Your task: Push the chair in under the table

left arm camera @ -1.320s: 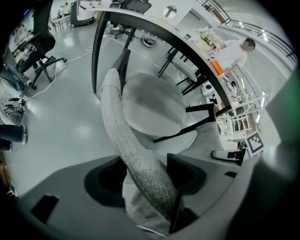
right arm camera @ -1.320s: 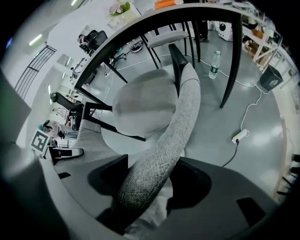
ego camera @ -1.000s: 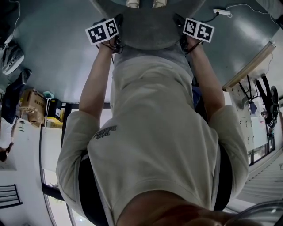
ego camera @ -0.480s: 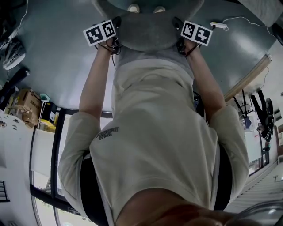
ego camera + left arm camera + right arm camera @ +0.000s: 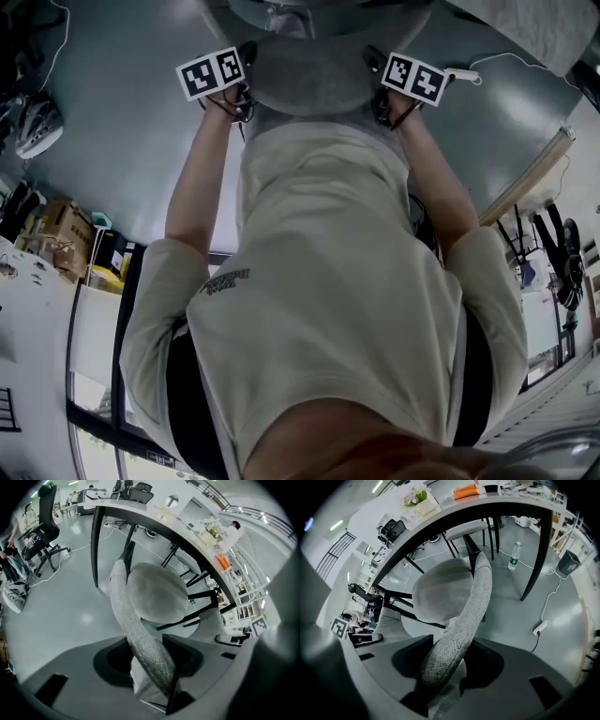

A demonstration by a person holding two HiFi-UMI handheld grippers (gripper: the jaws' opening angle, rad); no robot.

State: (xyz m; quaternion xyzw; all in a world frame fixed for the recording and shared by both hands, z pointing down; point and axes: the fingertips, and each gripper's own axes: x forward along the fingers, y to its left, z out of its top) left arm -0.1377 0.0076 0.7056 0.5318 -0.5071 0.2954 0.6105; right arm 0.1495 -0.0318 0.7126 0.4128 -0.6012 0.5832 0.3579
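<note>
Wears a pale beige T-shirt [image 5: 328, 281] with short sleeves and a small dark print [image 5: 225, 280] at nine o'clock on the chest. Smooth dark grey shells on the left gripper [image 5: 150, 667] and the right gripper [image 5: 447, 667]. In the head view, left cube [image 5: 214, 72] at eleven o'clock and right cube [image 5: 414, 78] at one o'clock, white with black square markers. Thin dark cables [image 5: 232, 103] at six o'clock of each.

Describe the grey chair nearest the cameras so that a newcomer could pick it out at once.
Find the long curved table with the pale top and black legs. At its near edge stands the grey chair. Unlike the black wheeled office chair on the open floor, it has a round padded seat and a thin, curved fabric backrest.
</note>
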